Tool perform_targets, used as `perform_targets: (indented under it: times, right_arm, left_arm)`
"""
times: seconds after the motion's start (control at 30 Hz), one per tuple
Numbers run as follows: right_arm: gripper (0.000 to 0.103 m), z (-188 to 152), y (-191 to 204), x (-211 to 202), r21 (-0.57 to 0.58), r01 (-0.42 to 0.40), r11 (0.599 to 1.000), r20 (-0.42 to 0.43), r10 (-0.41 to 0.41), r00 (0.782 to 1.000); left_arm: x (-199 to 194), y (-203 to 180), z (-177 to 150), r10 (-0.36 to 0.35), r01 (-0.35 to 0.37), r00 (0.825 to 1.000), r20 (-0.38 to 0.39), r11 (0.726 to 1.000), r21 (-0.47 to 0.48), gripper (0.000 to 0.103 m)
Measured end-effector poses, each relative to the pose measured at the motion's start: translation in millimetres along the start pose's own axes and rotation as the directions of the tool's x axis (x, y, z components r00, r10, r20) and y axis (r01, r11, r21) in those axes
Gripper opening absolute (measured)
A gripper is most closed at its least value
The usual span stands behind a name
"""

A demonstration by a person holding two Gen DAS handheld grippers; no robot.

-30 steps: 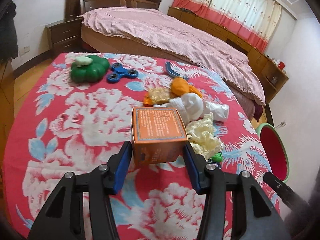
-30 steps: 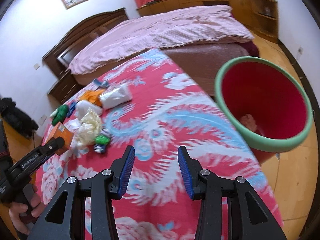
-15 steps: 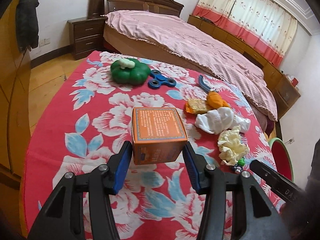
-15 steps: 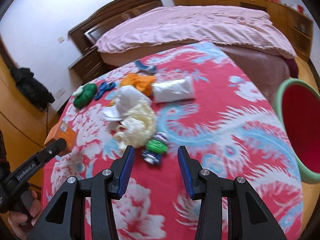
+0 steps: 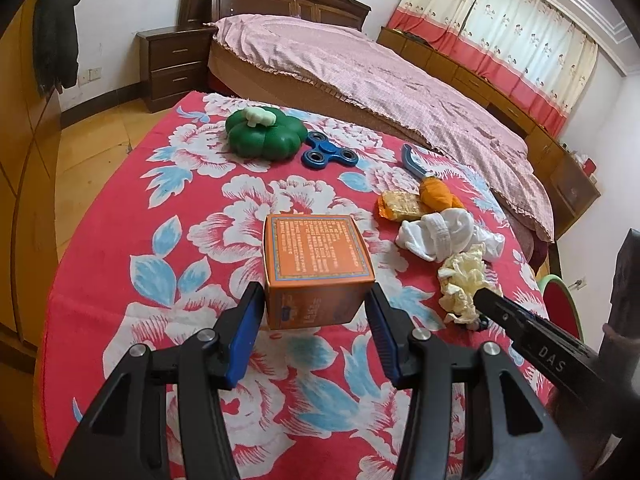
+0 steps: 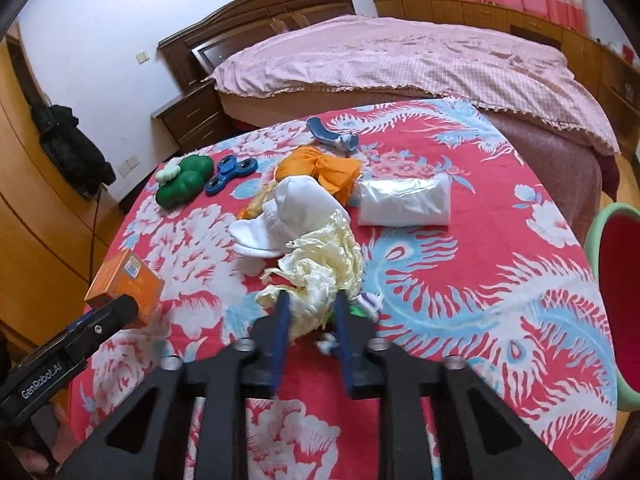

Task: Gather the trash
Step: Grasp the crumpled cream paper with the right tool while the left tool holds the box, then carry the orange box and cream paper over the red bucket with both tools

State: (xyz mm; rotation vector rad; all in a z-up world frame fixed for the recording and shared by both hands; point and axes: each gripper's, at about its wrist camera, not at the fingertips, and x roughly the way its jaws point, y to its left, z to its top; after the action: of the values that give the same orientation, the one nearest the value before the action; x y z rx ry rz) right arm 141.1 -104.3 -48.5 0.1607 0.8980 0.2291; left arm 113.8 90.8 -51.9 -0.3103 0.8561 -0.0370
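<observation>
Your left tongs clamp the box above the counter's near edge, ready for binning; your right tongs are closing on the crumpled wrapper mid-counter, bin off the right edge.
</observation>
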Motion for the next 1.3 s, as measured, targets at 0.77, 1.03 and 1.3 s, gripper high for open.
perform_targets:
  times: [0.77, 1.03, 1.3]
  right_arm:
    - [0.006, -26.4, -34.6, -88.8, 0.128, -0.106, 0.986, 0.154, 0.086, 0.984]
    - [0.006, -39.9, -68.6, -116.1, 0.204, -0.087, 0.975, 0.205, 0.044, 0.978]
    - [0.006, -50.3, -107.0, -139.9, 0.284, -0.058, 0.957, 0.255, -0.017, 0.967]
  left_arm:
    - [-18.2, -45.4, -6.7, -0.094, 0.094, 0.996, -0.004, 0.993, 0.074, 0.052]
    - [-22.0, -80.8, -11.6, -0.144, 0.146, 0.989, -0.027, 0.98, 0.135, 0.052]
    - [-16.0, -125.6, -18.8, -0.194, 0.207, 0.977, -0.086, 0.958, 0.198, 0.052]
